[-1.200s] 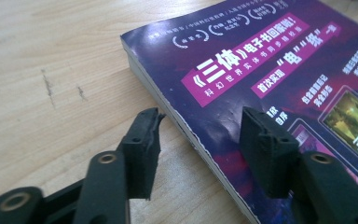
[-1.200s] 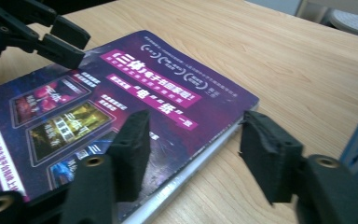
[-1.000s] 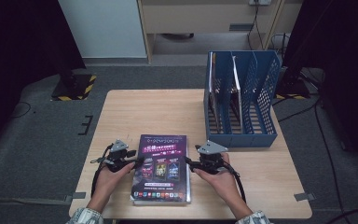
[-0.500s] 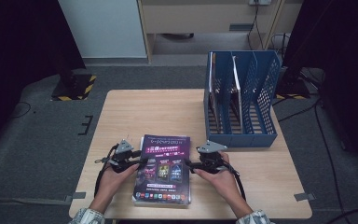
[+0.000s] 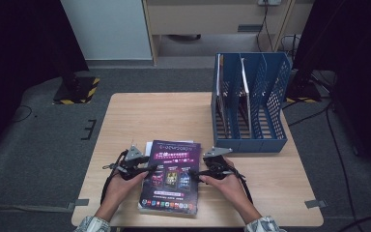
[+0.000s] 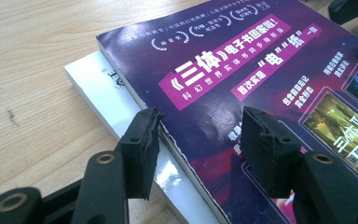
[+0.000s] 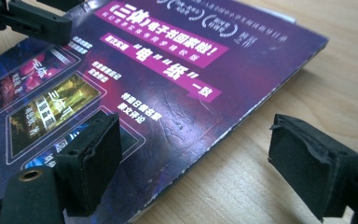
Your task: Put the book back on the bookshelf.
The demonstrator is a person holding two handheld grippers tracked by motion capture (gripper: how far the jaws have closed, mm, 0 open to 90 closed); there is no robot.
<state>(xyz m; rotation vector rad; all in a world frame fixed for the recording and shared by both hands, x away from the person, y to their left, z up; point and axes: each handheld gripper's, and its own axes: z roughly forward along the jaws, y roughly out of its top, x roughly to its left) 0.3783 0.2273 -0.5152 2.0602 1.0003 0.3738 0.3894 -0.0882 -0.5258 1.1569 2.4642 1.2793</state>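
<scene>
A purple magazine [image 5: 171,181] lies flat near the table's front edge, on top of a white booklet [image 6: 105,93] that sticks out at its left. My left gripper [image 5: 142,169] straddles the magazine's left edge [image 6: 200,140]. One pad [image 6: 142,147] is at the edge and the other [image 6: 265,149] over the cover. Its jaws are open and have just widened a little. My right gripper [image 5: 202,174] straddles the magazine's right edge [image 7: 200,158]. One pad [image 7: 91,163] hovers over the cover and the other [image 7: 307,163] over bare wood. Its jaws have just been opening and press on nothing.
A blue file rack [image 5: 270,96] stands at the table's back right with two magazines [image 5: 244,92] upright in its left slots. The wooden table [image 5: 159,116] has bare room behind the magazine. Cables trail from both grippers toward the front edge.
The right gripper has sunk slightly beside the magazine and its jaws have spread. The left gripper and the magazine have stayed in place.
</scene>
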